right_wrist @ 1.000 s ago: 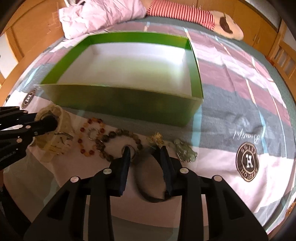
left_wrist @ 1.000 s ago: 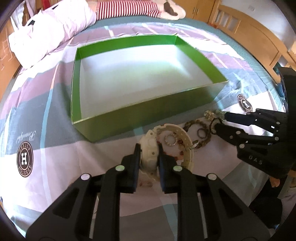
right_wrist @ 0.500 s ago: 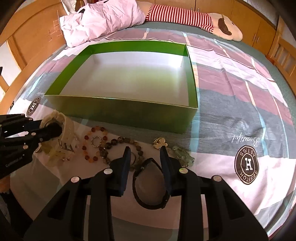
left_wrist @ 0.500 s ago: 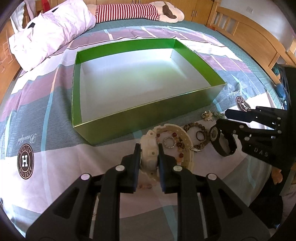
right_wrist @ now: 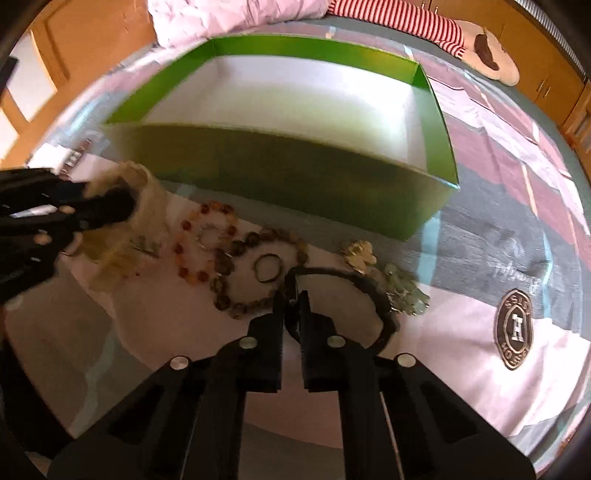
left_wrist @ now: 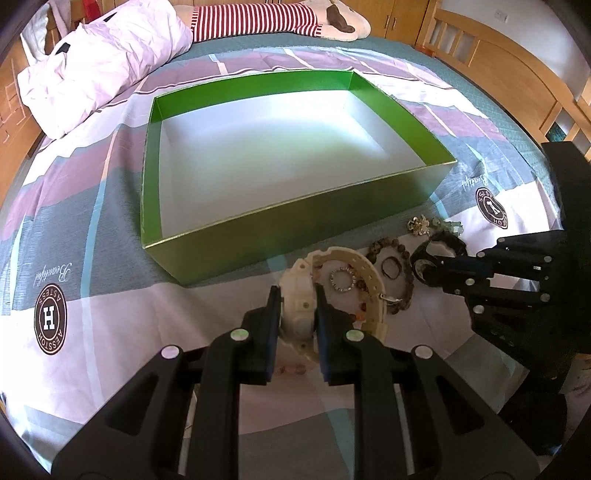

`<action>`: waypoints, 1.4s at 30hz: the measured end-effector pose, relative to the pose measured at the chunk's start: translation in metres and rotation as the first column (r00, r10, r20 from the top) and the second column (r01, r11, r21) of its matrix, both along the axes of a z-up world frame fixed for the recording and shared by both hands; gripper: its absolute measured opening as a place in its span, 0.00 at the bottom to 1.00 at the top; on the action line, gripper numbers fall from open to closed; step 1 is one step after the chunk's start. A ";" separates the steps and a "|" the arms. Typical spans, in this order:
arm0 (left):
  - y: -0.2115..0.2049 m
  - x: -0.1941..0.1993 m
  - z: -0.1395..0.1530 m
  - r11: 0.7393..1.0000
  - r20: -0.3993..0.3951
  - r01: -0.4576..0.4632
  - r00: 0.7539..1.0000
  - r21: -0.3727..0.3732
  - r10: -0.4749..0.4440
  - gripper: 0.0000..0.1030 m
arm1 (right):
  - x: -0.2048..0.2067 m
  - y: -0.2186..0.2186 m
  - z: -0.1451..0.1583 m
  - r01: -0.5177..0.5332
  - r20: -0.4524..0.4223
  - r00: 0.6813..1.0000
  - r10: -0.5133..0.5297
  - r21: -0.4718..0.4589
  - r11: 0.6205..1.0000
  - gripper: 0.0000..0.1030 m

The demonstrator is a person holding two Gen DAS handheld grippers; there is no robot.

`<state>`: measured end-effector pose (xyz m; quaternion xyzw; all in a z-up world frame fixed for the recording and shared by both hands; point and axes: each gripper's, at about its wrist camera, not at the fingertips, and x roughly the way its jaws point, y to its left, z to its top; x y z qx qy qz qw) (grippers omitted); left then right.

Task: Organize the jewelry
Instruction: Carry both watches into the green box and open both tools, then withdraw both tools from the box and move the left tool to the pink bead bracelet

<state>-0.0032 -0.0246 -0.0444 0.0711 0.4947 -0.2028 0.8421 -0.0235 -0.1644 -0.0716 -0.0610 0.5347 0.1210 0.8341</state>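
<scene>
Pinching the cream watch point(left_wrist: 299, 299) in your left gripper point(left_wrist: 297, 314) at the bottom middle and squeezing the black watch point(right_wrist: 369, 291) band in your right gripper point(right_wrist: 291, 314), you hold both ready to lift into the empty green box point(left_wrist: 295, 229) just above them.

A box point(left_wrist: 280, 236) is seen with bright green walls and a white floor. The bedspread point(left_wrist: 92, 206) is patterned in blocks of mauve, grey-teal and white, with pale blue stripes and round dark brown badges bearing a white H. A cream watch point(left_wrist: 299, 302) is set against a brown beaded bracelet point(left_wrist: 404, 258), an orange-red beaded bracelet point(right_wrist: 192, 236) and a black watch point(right_wrist: 369, 288). Both claws point(left_wrist: 297, 291) point(right_wrist: 293, 299) are black. A red-and-white striped cushion point(left_wrist: 251, 20) and a pale pink quilt point(left_wrist: 99, 62) are shown at the bed's far edge.
</scene>
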 end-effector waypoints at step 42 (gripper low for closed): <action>0.094 0.028 0.006 0.947 -0.060 -0.321 0.945 0.006 0.321 0.56 | 0.034 -0.060 0.008 0.156 -0.052 0.987 -0.154 0.034 0.987 0.45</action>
